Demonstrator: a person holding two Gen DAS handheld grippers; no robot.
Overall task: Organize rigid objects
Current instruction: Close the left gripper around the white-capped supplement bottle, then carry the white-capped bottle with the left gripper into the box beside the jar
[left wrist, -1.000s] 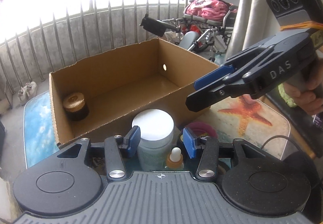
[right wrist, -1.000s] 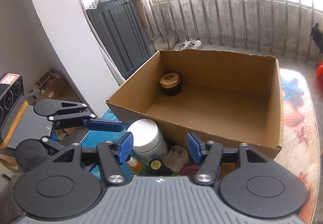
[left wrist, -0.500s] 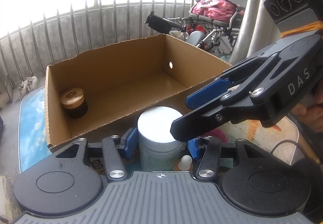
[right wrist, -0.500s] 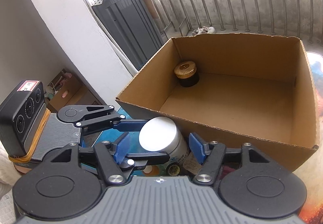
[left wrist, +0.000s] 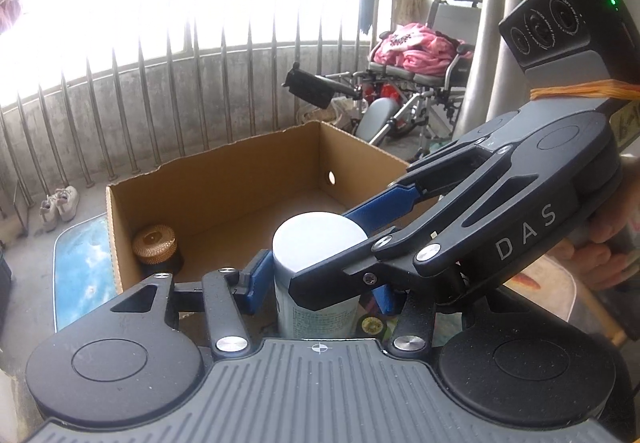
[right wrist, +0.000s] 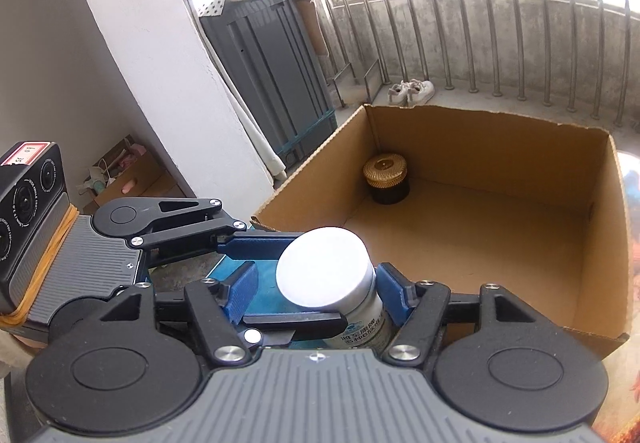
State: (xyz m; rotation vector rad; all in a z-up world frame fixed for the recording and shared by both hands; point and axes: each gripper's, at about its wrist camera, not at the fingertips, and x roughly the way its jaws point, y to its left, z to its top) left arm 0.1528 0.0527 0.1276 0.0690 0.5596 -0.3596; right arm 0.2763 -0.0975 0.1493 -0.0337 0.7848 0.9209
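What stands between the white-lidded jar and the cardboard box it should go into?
Only the near wall of the cardboard box: the white-lidded jar is just outside it, lid roughly at rim height, so it probably needs lifting over. Inside, the gold-lidded jar stands in a far corner, off the direct path.

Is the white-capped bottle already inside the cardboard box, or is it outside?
Outside. The white-capped bottle stands before the cardboard box, near its front wall.

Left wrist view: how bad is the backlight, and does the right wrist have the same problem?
Left wrist: sky above the railing blown white, cardboard box interior still readable. Right wrist: milder glare top right, white-capped bottle and gold-lidded jar evenly lit; fisheye bends the bars in both.
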